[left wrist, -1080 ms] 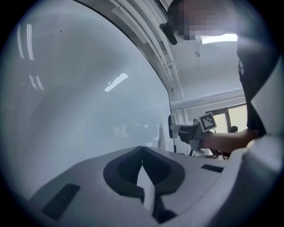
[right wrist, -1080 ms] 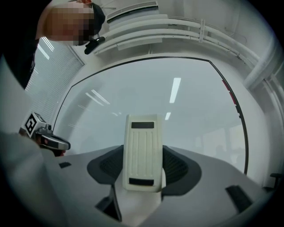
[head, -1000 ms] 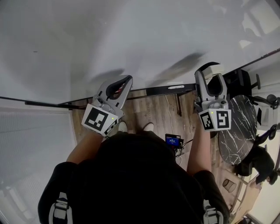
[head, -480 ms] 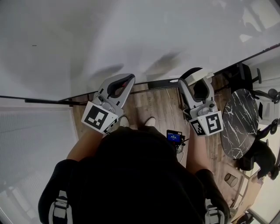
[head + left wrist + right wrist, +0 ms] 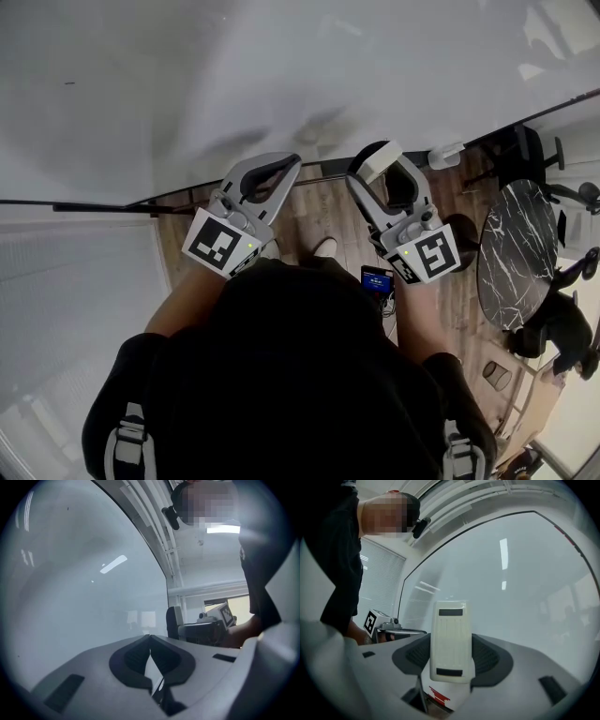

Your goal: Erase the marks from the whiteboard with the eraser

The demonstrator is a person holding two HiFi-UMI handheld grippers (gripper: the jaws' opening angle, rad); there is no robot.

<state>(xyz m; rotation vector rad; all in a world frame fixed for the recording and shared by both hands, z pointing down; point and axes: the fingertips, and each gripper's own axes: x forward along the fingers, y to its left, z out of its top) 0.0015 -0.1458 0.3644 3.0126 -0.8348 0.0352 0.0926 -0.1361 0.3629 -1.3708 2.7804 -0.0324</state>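
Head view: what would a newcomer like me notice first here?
The big whiteboard fills the top of the head view and looks nearly bare. Below it the person holds two grippers. The right gripper is clamped on a white eraser near the board's lower edge, and the left gripper beside it is shut and empty.

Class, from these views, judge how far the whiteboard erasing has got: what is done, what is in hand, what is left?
Done: the whiteboard looks almost entirely clean. In hand: the right gripper is shut on the eraser, near the board's lower edge; the left gripper is shut and empty. Left: one small dark mark at the board's upper left.
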